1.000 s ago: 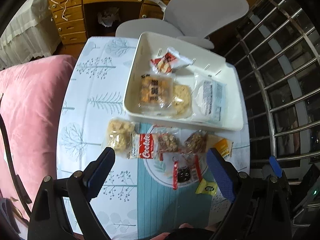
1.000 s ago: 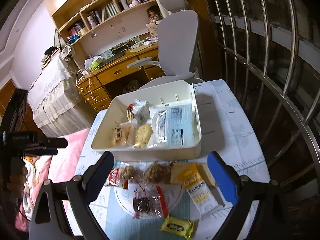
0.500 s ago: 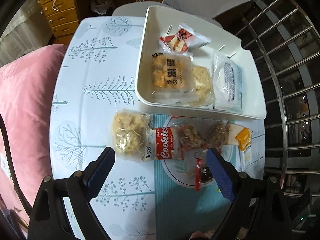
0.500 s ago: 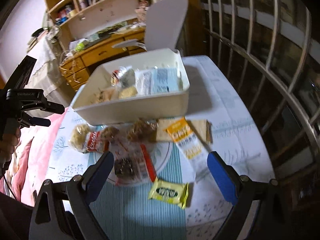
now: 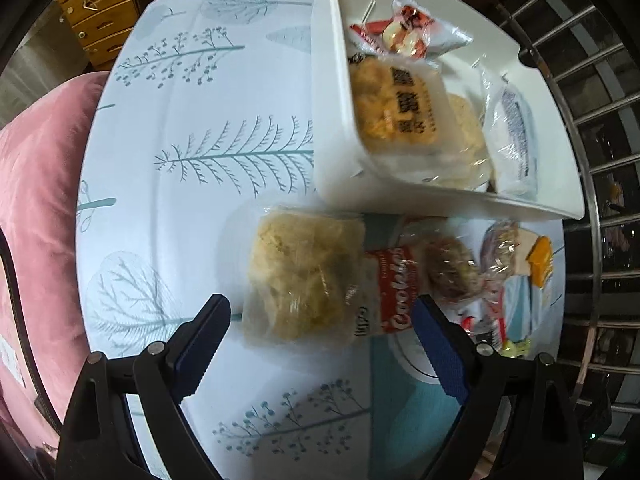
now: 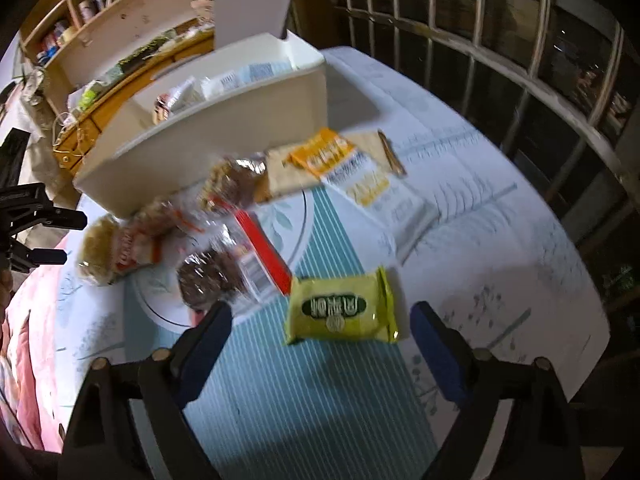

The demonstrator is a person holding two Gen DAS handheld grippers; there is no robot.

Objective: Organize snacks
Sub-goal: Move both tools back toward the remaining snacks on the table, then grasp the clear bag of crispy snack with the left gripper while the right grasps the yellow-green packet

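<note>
A white bin [image 5: 336, 120] on the tree-print tablecloth holds several wrapped snacks. In front of it lie a pale crumbly pastry pack [image 5: 304, 276] and a red "Cookies" pack [image 5: 392, 292]. My left gripper [image 5: 320, 308] hangs just above the pastry pack, which sits between its closing jaws; the pads do not touch it. In the right wrist view a yellow-green pack [image 6: 340, 308] lies between the closing jaws of my right gripper [image 6: 320, 316], untouched. Behind it are a brown cookie pack with a red strip [image 6: 224, 276], an orange-and-white pack [image 6: 352, 164] and the bin [image 6: 240, 120].
A pink cushion [image 5: 36, 200] borders the table's left side. Metal window bars [image 6: 520, 80] run along the right. Wooden drawers [image 5: 100, 20], a grey chair [image 6: 256, 4] and a bookshelf [image 6: 100, 12] stand beyond the bin.
Both grippers have come down close to the table. The left now frames the pastry pack, the right frames the yellow-green pack, and the right jaws have narrowed a little.
</note>
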